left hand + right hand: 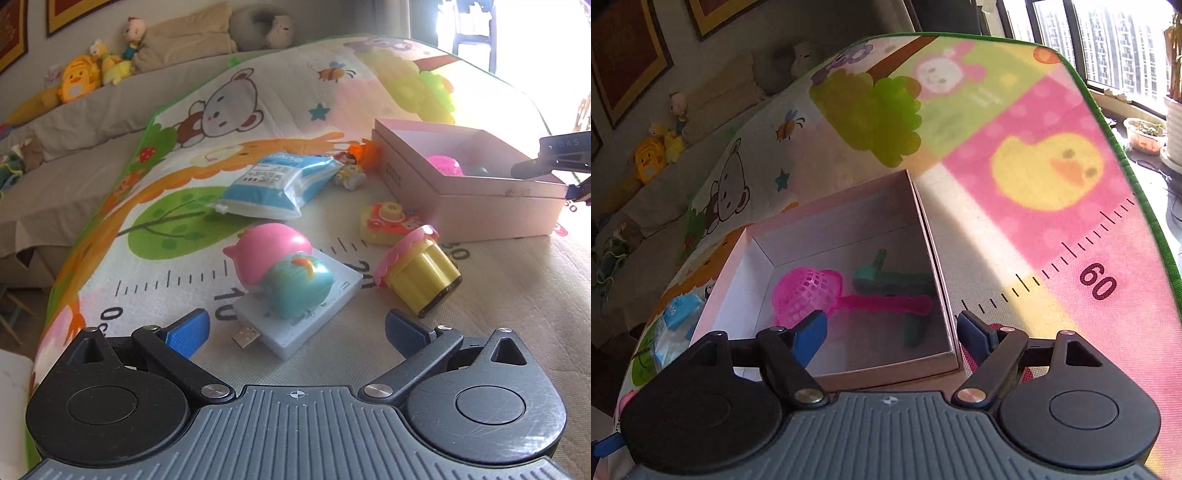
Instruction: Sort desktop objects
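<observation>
My left gripper (293,334) is open and empty, just short of a pale blue USB device (299,314) with a pink and teal egg toy (280,266) lying on it. A yellow cupcake toy (417,269), a toy camera (388,223), a blue and white packet (277,184) and small figures (354,166) lie on the mat. My right gripper (892,330) is open and empty above the near edge of the pink box (716,280). Inside lie a pink strainer (812,295) and green toys (890,280). The box also shows in the left wrist view (491,210).
The table is covered by a cartoon play mat (1015,240) with a printed ruler. A sofa (74,122) with plush toys runs behind on the left. Windows and plant pots (1145,133) stand beyond the table's right edge.
</observation>
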Available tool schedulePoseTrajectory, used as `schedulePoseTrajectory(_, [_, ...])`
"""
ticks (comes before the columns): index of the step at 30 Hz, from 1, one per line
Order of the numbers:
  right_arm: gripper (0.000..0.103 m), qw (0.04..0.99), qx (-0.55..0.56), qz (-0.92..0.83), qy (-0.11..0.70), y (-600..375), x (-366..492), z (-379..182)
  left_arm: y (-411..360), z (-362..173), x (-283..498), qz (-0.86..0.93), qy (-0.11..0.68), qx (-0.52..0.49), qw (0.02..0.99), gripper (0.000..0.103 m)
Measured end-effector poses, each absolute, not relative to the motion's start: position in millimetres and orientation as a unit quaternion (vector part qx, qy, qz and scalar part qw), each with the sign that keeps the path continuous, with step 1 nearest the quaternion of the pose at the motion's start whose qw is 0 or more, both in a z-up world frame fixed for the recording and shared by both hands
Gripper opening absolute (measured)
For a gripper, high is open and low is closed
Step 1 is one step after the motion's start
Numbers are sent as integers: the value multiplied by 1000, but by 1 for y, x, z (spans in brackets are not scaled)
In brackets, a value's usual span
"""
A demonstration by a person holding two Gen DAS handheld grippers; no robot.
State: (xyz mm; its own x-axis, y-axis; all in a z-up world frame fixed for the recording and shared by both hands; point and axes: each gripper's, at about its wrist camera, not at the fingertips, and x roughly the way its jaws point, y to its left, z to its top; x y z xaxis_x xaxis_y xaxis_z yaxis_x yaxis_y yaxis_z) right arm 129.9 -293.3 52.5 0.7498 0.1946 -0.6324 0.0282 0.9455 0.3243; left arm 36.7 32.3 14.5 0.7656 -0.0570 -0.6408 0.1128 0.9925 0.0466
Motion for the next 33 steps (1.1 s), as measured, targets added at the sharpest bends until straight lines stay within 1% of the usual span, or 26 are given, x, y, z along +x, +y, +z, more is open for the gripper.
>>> schedulePoseTrajectory(2, [79,921,150,68,352,-287,121,56,29,15,36,-53,338,46,938,103])
schedulePoseTrajectory(6, [79,944,80,71,313,-268,94,71,21,11,42,-59,338,66,937,103])
schedulePoseTrajectory(10, [80,948,23,98,302,-249,68,79,28,6,56,-8,341,85,936,103])
schedulePoseTrajectory(13, [80,946,-14,117,301,-231,54,80,49,9,62,37,341,74,936,103])
schedulePoseTrajectory(15, [82,944,-27,138,300,-220,49,79,64,12,65,68,343,66,935,103])
schedulePoseTrajectory(16, [86,942,-41,152,297,-211,45,77,71,14,66,77,344,62,934,103])
schedulePoseTrajectory(17, [87,940,-57,160,296,-202,43,75,75,15,66,81,345,58,933,103])
schedulePoseTrajectory(20, [88,938,-103,174,282,-174,37,68,82,18,63,81,347,54,933,103])
schedulePoseTrajectory(22, [89,931,-101,206,283,-159,36,66,82,17,63,76,350,55,932,103])
schedulePoseTrajectory(24, [86,925,-82,227,292,-144,37,64,81,16,63,72,353,52,931,103])
schedulePoseTrajectory(27, [84,916,-99,259,291,-121,37,59,79,15,62,68,357,51,930,103])
schedulePoseTrajectory(28, [84,913,-104,261,294,-116,39,55,79,15,62,67,358,51,930,103])
schedulePoseTrajectory(31, [79,919,-90,226,312,-125,56,49,79,15,60,57,357,49,931,103])
schedulePoseTrajectory(32, [70,918,-76,226,316,-134,59,50,80,15,58,52,355,46,932,103])
schedulePoseTrajectory(33, [67,919,-69,224,318,-142,60,52,80,15,57,46,353,42,934,103])
